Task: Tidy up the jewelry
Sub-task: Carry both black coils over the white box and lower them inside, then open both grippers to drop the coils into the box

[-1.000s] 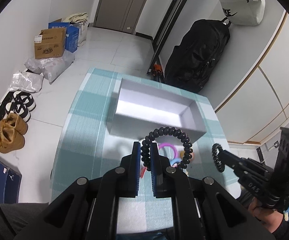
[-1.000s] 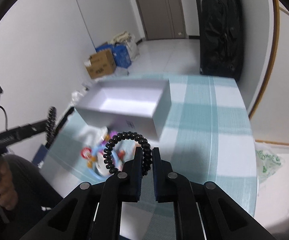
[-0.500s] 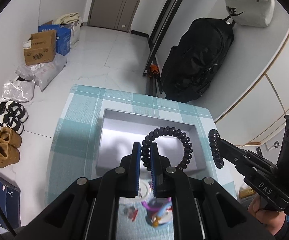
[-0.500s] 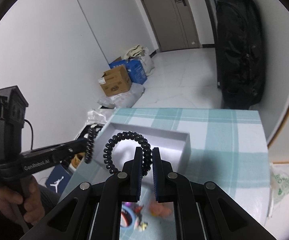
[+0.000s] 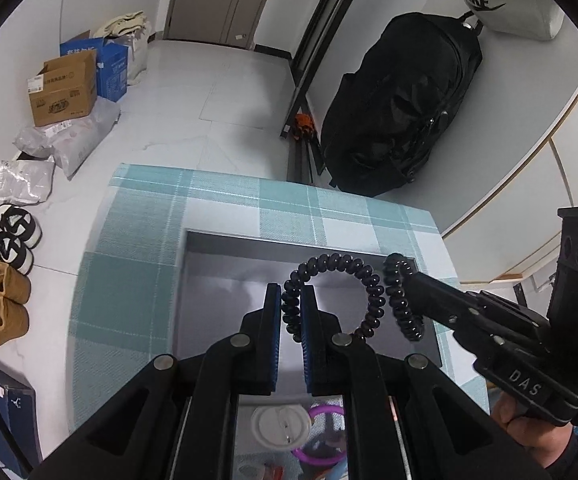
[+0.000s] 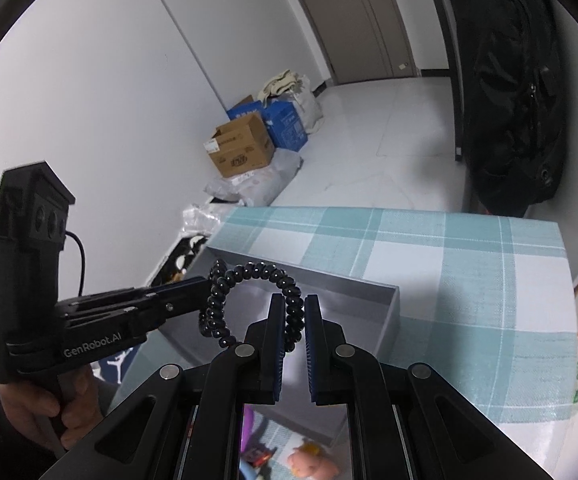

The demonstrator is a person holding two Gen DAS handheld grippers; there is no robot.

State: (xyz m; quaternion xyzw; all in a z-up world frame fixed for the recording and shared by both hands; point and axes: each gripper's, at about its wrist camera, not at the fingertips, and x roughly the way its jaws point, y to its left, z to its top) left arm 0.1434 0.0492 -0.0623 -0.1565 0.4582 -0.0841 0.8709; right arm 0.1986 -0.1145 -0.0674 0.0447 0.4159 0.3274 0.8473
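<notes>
Left wrist view: the left gripper (image 5: 290, 300) pinches a black spiral band (image 5: 331, 280) over the grey box (image 5: 225, 280) — the right gripper (image 5: 405, 280), at 3 o'clock, grips another.

Right wrist view: its coiled band (image 6: 265, 274) hangs above the box's 9 o'clock corner on the checked bench (image 6: 469, 264).

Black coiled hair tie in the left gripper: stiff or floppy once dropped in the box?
The black coiled hair tie holds its loop unsupported beyond the left gripper, so probably springy. Likely light; might bounce slightly in the grey open box.
</notes>
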